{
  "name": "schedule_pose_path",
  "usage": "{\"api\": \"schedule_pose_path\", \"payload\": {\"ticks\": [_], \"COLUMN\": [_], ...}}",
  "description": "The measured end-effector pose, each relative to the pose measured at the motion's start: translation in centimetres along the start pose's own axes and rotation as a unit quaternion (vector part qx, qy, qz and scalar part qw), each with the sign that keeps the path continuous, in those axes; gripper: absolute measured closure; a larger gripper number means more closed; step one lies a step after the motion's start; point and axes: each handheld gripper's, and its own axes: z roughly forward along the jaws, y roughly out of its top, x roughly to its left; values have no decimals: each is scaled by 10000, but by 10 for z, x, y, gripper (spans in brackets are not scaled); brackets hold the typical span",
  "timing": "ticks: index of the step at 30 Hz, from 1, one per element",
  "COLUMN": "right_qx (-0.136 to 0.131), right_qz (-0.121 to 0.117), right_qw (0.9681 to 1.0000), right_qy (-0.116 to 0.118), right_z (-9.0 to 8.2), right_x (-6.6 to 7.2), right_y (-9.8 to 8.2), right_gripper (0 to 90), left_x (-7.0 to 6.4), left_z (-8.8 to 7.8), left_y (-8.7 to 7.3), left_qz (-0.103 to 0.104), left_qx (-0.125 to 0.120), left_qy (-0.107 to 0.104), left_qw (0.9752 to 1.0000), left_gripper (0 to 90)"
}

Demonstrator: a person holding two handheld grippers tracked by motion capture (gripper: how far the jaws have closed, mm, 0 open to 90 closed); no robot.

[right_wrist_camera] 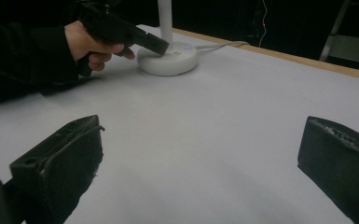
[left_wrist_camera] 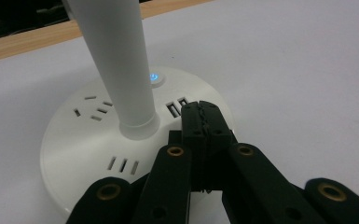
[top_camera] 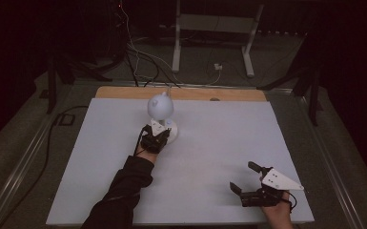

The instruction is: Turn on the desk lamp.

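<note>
A white desk lamp stands at the back left of the table, with its round head [top_camera: 159,106] above a disc base [left_wrist_camera: 74,144] that has socket slots. A small button [left_wrist_camera: 155,77] glows blue beside the stem [left_wrist_camera: 116,60]. My left gripper [left_wrist_camera: 204,112] is shut with nothing between its jaws. Its tips rest over the base next to the stem, just in front of the USB ports [left_wrist_camera: 177,106]. The right gripper view has that gripper [right_wrist_camera: 161,45] touching the base [right_wrist_camera: 168,60] from the left. My right gripper [top_camera: 244,176] stands open and empty near the front right.
A white board [top_camera: 209,143] covers the table, with a wooden strip [top_camera: 238,94] along its far edge. The lamp's cord [right_wrist_camera: 219,45] runs off the back. Behind the table are floor cables [top_camera: 138,62] and a metal stand [top_camera: 176,43].
</note>
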Motion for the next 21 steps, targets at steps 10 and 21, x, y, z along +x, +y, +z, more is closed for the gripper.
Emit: {"api": "schedule_pose_path", "payload": {"ticks": [10, 21], "right_qx": [6, 14], "right_qz": [7, -2], "right_qw": [10000, 10000], "right_qy": [7, 5], "right_z": [0, 0], "right_x": [0, 0], "right_y": [0, 0], "right_gripper": [0, 0], "left_x": [3, 2], "left_z": [2, 4], "left_y": [-1, 0], "left_qz": [-33, 112], "left_qx": [2, 22], "left_qy": [-41, -34], "left_qw": [10000, 9999], "left_gripper": [900, 900]}}
